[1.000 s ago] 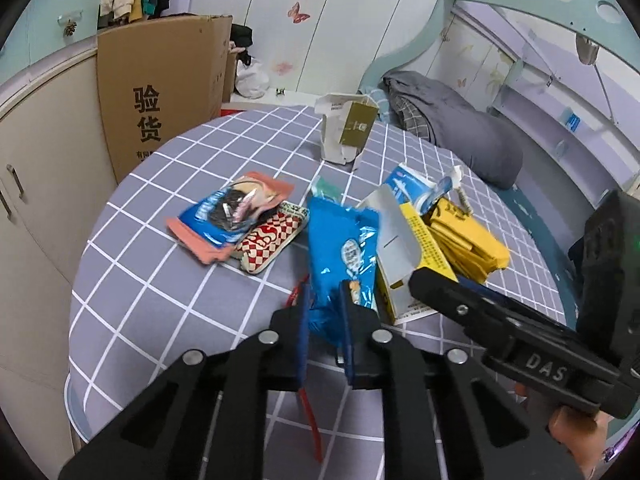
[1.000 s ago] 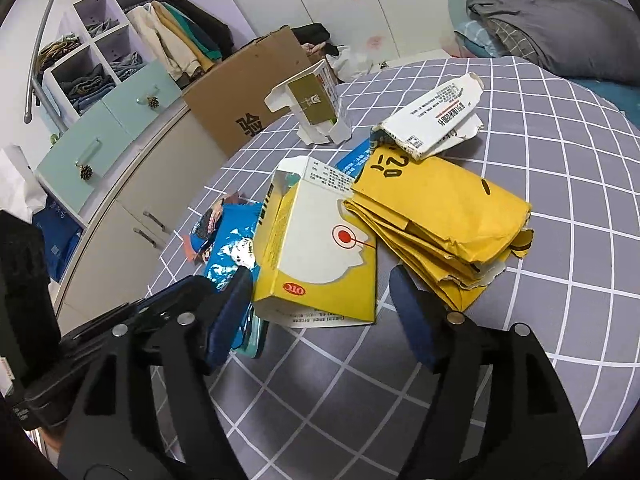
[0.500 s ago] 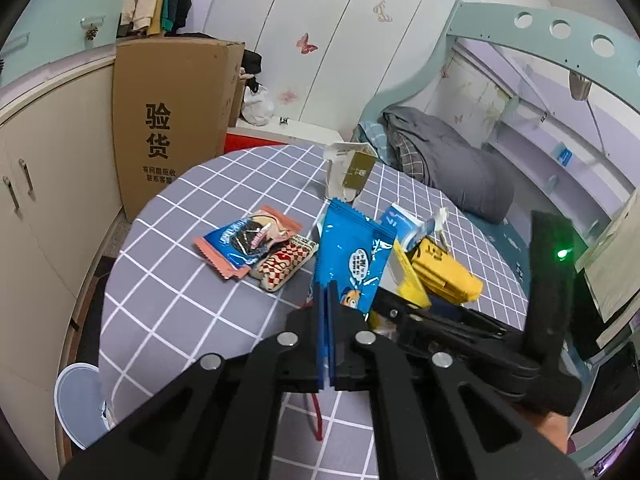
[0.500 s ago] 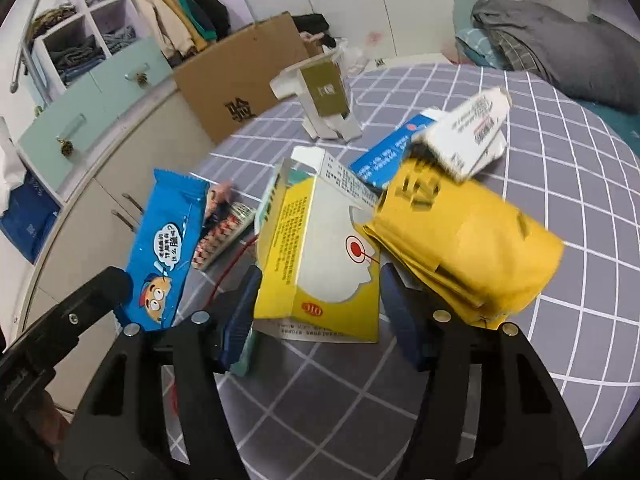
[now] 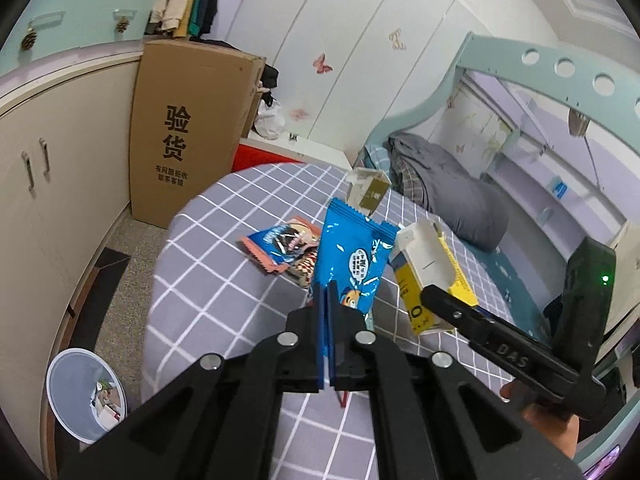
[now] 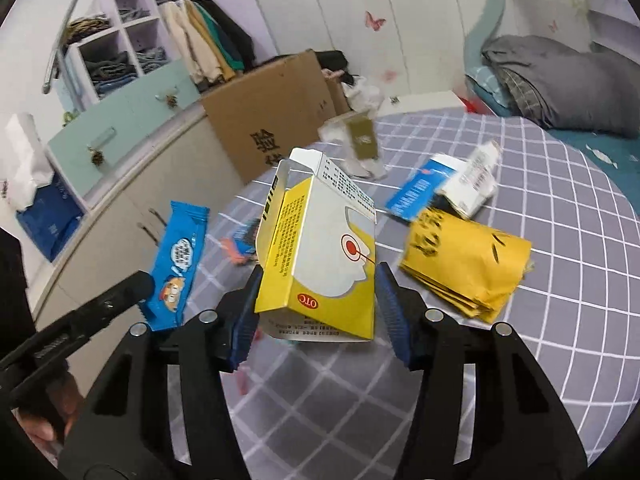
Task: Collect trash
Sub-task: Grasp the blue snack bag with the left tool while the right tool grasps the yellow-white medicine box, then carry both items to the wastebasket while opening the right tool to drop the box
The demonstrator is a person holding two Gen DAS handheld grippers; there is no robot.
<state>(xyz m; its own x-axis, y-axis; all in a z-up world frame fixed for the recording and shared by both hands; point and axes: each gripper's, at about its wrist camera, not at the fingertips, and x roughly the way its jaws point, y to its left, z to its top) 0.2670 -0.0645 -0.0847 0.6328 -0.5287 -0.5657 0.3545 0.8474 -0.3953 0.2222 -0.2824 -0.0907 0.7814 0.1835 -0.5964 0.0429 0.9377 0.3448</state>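
In the left wrist view, the left gripper (image 5: 326, 320) is clenched on a blue snack wrapper (image 5: 352, 256), held above the checked round table (image 5: 208, 280). In the right wrist view, the right gripper (image 6: 318, 308), jaws just closing, clamps a yellow-and-white medicine box (image 6: 320, 256) lifted off the tablecloth, beside yellow packets (image 6: 468, 264).

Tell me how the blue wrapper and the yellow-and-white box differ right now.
The blue wrapper is a flat, thin foil sachet; the yellow-and-white box is a bulky carton with its top flap open. The left gripper pinches the wrapper with jaws fully closed; the right gripper holds the box with jaws wide. Both are lifted off the checked table.
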